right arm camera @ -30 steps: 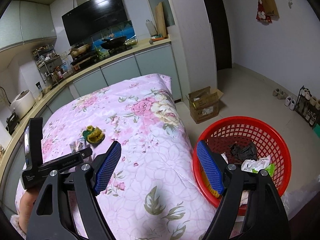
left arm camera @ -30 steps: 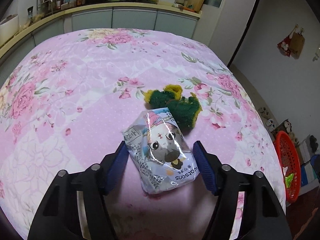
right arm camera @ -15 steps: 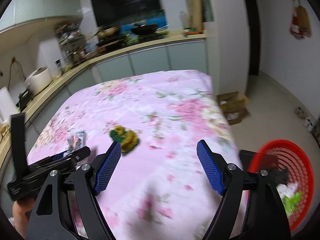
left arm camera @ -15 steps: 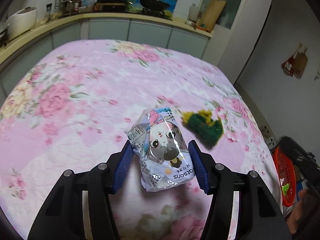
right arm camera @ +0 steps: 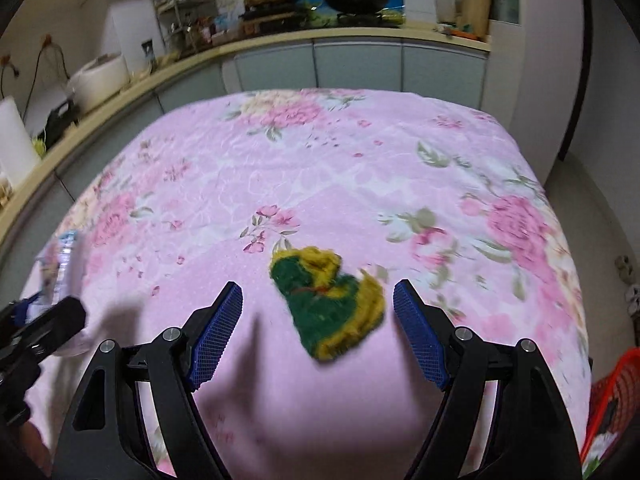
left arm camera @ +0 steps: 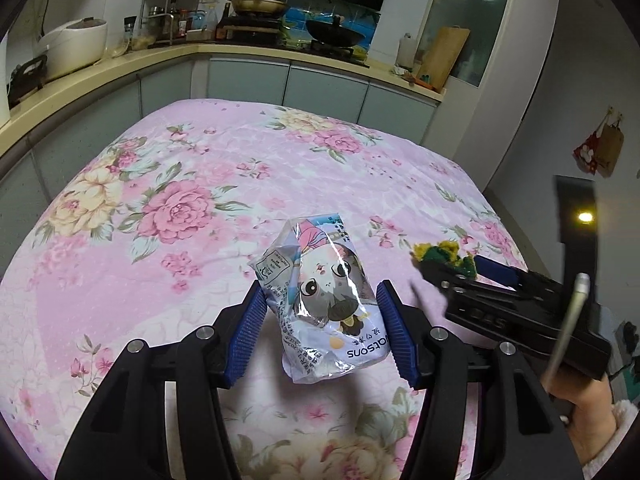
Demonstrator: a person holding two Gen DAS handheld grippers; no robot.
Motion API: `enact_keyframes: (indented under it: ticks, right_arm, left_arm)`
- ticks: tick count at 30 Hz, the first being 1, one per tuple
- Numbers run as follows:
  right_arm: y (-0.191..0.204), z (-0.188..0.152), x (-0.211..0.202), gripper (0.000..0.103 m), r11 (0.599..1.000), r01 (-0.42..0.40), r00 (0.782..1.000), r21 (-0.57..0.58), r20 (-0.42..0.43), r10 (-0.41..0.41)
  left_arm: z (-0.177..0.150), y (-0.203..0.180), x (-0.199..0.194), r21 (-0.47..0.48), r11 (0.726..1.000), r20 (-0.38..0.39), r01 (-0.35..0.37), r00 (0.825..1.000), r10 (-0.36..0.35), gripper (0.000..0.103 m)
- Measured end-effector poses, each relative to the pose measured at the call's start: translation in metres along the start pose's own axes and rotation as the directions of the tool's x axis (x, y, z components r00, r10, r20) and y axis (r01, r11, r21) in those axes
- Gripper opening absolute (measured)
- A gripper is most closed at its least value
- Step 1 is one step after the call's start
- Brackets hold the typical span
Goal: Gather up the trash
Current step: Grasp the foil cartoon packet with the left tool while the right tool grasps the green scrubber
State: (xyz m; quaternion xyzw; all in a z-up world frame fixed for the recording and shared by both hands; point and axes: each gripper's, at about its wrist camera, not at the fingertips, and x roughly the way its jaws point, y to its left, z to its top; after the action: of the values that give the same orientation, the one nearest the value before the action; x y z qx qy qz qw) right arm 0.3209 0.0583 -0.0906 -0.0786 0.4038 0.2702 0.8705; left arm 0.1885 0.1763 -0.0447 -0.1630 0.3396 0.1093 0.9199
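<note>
My left gripper (left arm camera: 320, 332) is shut on a pale blue tissue pack (left arm camera: 320, 300) with a cartoon cat, held above the pink floral tablecloth (left arm camera: 200, 200). A green and yellow scouring sponge (right arm camera: 328, 300) lies on the cloth. My right gripper (right arm camera: 318, 332) is open, its jaws on either side of the sponge and apart from it. In the left wrist view the right gripper (left arm camera: 460, 272) sits at the right edge over the sponge (left arm camera: 440, 252). In the right wrist view the tissue pack (right arm camera: 60, 264) shows at the far left.
A red mesh basket (right arm camera: 612, 396) stands on the floor at the table's right side. A kitchen counter (left arm camera: 280, 48) with a rice cooker, pans and a rack runs along the back and left. Shoes lie on the floor at the right.
My left gripper has lifted with the tissue pack. My right gripper has swung left from the basket onto the table and now straddles the sponge.
</note>
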Motion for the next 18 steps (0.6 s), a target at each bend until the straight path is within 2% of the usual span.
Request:
enact_keyframes:
  ticks: [4,8,11,18]
  right_arm:
    - [0.001,0.005,0.014,0.075,1.000,0.000,0.999,-0.005,-0.032,0.000]
    - [0.000,0.006,0.017,0.058,1.000,-0.006,0.999,-0.004,-0.043,0.005]
    - [-0.001,0.005,0.017,0.050,1.000,-0.006,0.999,-0.004,-0.041,0.006]
    - [0.001,0.003,0.012,0.044,1.000,0.001,1.000,-0.015,-0.029,-0.001]
  left_arm:
    - [-0.001,0.006,0.002,-0.008,1.000,-0.002,0.003,1.000,-0.003,0.055]
    - [-0.002,0.008,0.003,-0.012,1.000,-0.003,0.002,1.000,-0.002,0.055]
    - [-0.002,0.007,0.003,-0.012,1.000,-0.004,0.003,1.000,-0.003,0.055]
    - [-0.004,0.003,0.000,-0.003,1.000,0.000,-0.008,1.000,0.008,0.055]
